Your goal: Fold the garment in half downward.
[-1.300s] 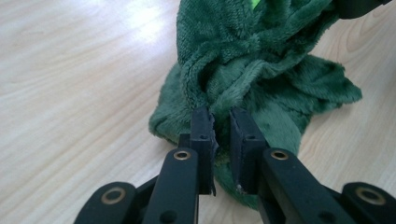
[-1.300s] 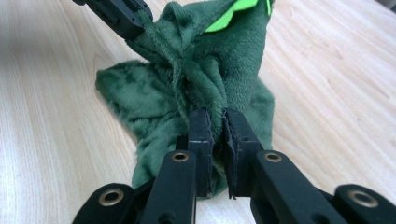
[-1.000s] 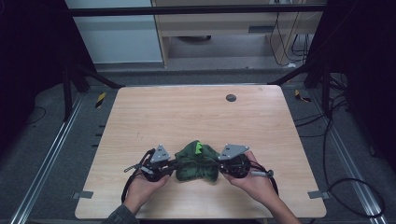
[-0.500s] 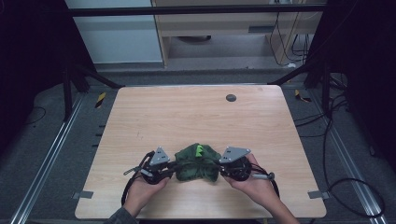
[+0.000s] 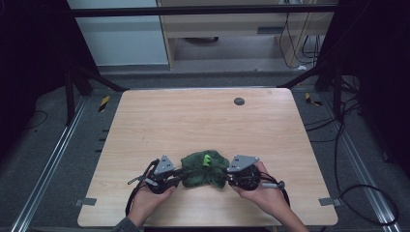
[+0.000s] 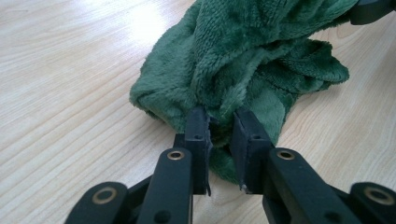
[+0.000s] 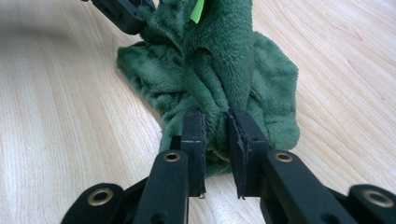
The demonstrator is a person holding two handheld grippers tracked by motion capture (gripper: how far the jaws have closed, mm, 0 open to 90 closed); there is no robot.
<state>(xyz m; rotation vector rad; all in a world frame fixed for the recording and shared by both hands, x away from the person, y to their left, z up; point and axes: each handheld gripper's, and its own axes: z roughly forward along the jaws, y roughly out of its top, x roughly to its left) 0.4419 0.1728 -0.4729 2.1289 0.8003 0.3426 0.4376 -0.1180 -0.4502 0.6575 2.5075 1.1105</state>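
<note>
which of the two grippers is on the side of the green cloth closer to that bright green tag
The right gripper. On the green cloth, the bright green tag sits right of middle, farther from the left gripper.

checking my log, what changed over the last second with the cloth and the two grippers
The green fleece cloth and both hand-held grippers slid a little toward the person's edge of the table. The left hand-held gripper and right hand-held gripper stayed clamped on its opposite ends; the cloth stayed bunched.
</note>
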